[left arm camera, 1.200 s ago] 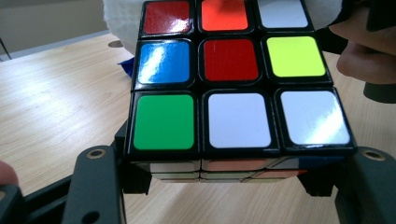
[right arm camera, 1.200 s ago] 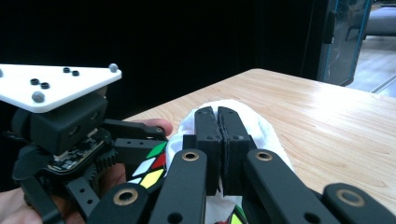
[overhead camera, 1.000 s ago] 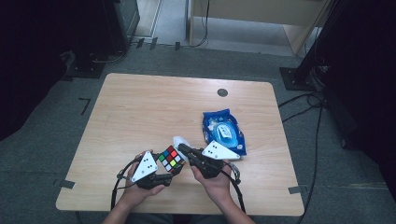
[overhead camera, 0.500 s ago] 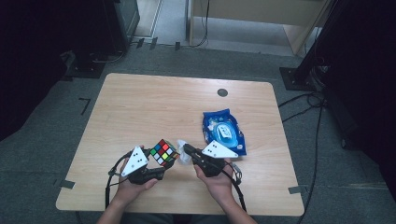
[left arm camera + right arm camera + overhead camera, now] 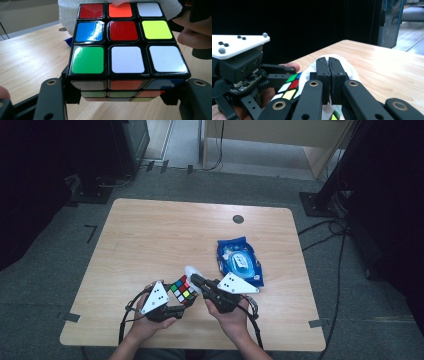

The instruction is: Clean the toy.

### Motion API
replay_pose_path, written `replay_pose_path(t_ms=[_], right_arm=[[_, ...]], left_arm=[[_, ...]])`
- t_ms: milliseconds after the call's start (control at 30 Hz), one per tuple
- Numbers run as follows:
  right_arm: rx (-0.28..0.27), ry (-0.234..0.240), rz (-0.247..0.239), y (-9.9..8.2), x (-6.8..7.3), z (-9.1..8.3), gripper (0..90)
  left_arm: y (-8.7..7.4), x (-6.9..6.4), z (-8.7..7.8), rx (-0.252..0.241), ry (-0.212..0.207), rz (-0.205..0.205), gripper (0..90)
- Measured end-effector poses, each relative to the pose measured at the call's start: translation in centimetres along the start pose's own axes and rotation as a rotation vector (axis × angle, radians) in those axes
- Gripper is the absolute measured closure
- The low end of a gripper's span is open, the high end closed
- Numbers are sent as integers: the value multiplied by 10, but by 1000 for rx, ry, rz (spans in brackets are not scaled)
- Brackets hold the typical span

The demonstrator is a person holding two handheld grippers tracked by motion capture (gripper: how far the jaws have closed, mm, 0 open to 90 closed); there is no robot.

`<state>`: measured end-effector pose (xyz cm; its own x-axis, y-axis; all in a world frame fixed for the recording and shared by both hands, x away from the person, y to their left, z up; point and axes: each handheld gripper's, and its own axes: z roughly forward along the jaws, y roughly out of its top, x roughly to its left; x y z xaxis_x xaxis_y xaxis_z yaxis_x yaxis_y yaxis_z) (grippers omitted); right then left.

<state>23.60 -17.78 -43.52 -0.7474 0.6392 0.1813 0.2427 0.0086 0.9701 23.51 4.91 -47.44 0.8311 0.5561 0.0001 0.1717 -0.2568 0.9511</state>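
The left tongs [image 5: 181,304] pinch a scrambled, black-framed plastic puzzle cube with coloured squares [image 5: 182,290], one jaw pressed on each of two opposite side faces, as the left gripper view shows. The cube [image 5: 125,42] is held just above the light wooden tabletop [image 5: 165,240], near its near edge and a little left of centre. In that view its upper face shows red, orange, white, blue, yellow and green squares. The right tongs [image 5: 195,280] come in from the right and are pressed together on a thin white wipe [image 5: 347,66], which drapes around the jaws. The wipe [image 5: 191,271] lies against the cube's far right side, so both tongs meet at the cube. To the right, a blue plastic packet of wet wipes [image 5: 239,262] lies flat on the tabletop, near the right hand [image 5: 231,317].
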Motion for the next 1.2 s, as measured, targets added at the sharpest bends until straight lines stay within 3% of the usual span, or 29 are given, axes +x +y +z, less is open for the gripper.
replay_pose_path(t_ms=[133, 267, 367, 500, 567, 633, 700, 933, 1133, 1200], right_arm=[[30, -36, 4, -11, -5, 4, 892], [117, -88, -13, -28, -16, 12, 891], [175, -161, -10, -41, -32, 14, 891], [180, -245, 26, -43, -52, 6, 863], [144, -224, 33, -39, -57, 2, 791], [136, -205, -5, -34, -59, 0, 717], [118, -165, -13, -32, -59, -2, 677], [74, -120, 22, -22, -48, -2, 568], [77, -87, -17, -16, -35, 1, 551], [90, -72, -3, -20, -36, 3, 619]], left_arm=[[3, 4, -5, -14, 9, -6, 342], [5, 9, -10, -33, 25, -17, 342], [5, 14, -13, -29, 49, -24, 342], [2, 22, -13, 5, 56, -54, 342], [0, 25, -12, 17, 64, -63, 342], [0, 27, -12, 20, 66, -65, 342], [1, 28, -13, 20, 69, -71, 342], [-1, 27, -9, 38, 85, -70, 342], [0, 29, -11, 35, 86, -80, 342], [0, 30, -12, 34, 89, -83, 342]])
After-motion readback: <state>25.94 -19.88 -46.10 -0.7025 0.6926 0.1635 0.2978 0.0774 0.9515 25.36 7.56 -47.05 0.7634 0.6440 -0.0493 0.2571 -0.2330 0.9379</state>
